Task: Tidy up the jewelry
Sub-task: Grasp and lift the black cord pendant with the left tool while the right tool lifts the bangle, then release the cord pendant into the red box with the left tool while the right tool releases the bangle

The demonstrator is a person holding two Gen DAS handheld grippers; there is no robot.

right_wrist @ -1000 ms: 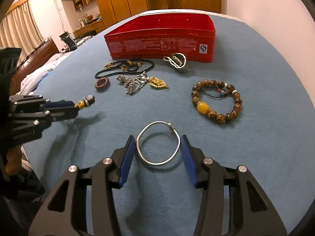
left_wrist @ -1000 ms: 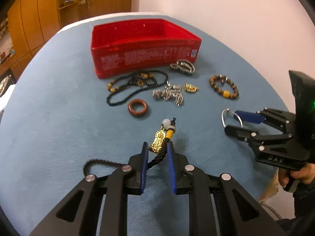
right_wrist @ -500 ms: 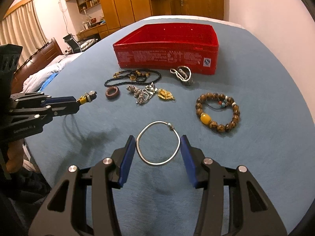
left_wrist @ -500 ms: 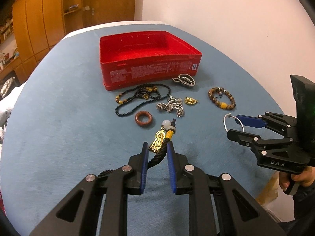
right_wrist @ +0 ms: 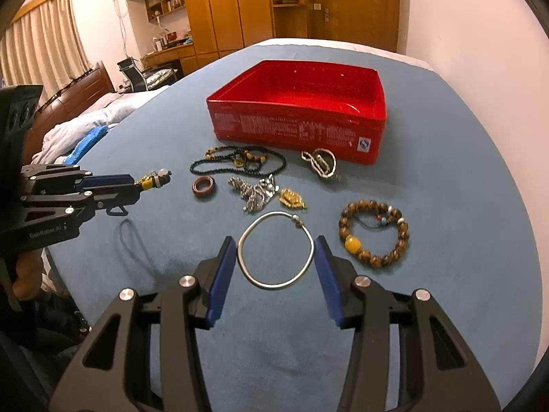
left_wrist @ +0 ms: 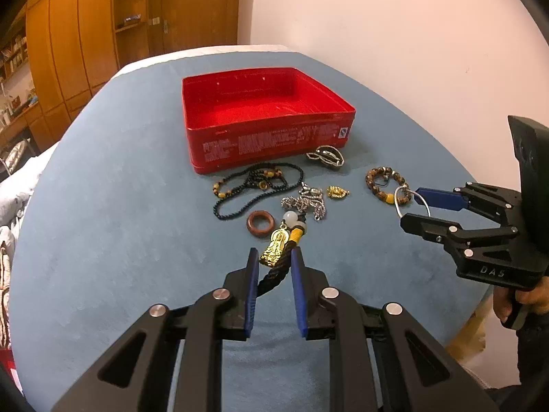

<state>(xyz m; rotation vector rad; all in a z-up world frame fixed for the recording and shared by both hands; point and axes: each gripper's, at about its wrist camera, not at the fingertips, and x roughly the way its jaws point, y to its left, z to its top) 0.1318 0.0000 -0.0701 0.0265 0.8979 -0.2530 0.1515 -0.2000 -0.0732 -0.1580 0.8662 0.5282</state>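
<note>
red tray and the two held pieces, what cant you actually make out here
- Red tray: print on its front wall is too small and blurred to read in both wrist views.
- Black cord with gold pendant, left wrist view: its tail is hidden behind the left gripper.
- Silver bangle, left wrist view: mostly hidden by the right gripper.

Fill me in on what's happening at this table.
A person is sorting jewelry with a gripper in each hand. The left gripper holds a dark cord with a gold pendant; the right gripper holds a silver bangle between its jaws. Both are clear of the blue table. The red box looks empty, and other pieces lie in front of it.
</note>
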